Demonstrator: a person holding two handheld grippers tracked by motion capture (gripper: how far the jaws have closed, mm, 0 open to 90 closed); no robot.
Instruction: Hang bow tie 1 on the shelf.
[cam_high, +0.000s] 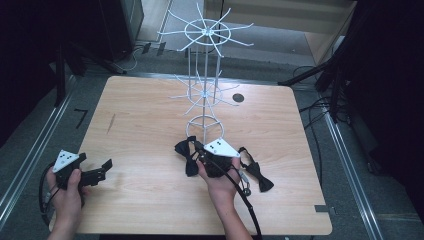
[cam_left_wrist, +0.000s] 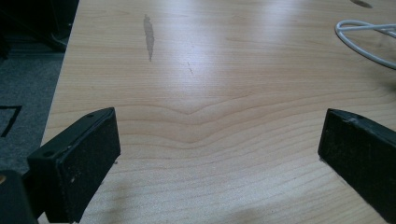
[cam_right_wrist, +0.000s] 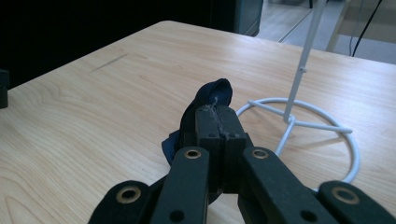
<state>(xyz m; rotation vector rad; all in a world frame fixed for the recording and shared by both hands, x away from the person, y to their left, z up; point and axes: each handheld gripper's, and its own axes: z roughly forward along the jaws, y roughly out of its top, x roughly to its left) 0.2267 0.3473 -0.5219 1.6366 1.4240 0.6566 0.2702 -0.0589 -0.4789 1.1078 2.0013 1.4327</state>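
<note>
Right fingers (cam_right_wrist: 208, 126): clamped on the dark bow tie (cam_high: 186, 152), held just above the table (cam_high: 140, 125) beside the white wire rack (cam_high: 205, 90).
Left gripper (cam_left_wrist: 219, 154): jaws spread wide, nothing between them, low over bare wood.
Second bow tie (cam_high: 257, 172): lying flat, just right of the right gripper (cam_high: 200, 156).
Risk: the grip looks to catch only a fold of fabric, so the tie may slip free.
Risk: the rack's thin arms could snag the tie and tip the stand.

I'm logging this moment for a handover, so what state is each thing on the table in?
Dark bow tie: pinched in the shut right gripper, beside the rack's base.
Second dark bow tie: lying flat on the table, untouched.
White wire display rack: upright, hooks bare.
Left gripper: open, holding nothing, over the wooden table.
</note>
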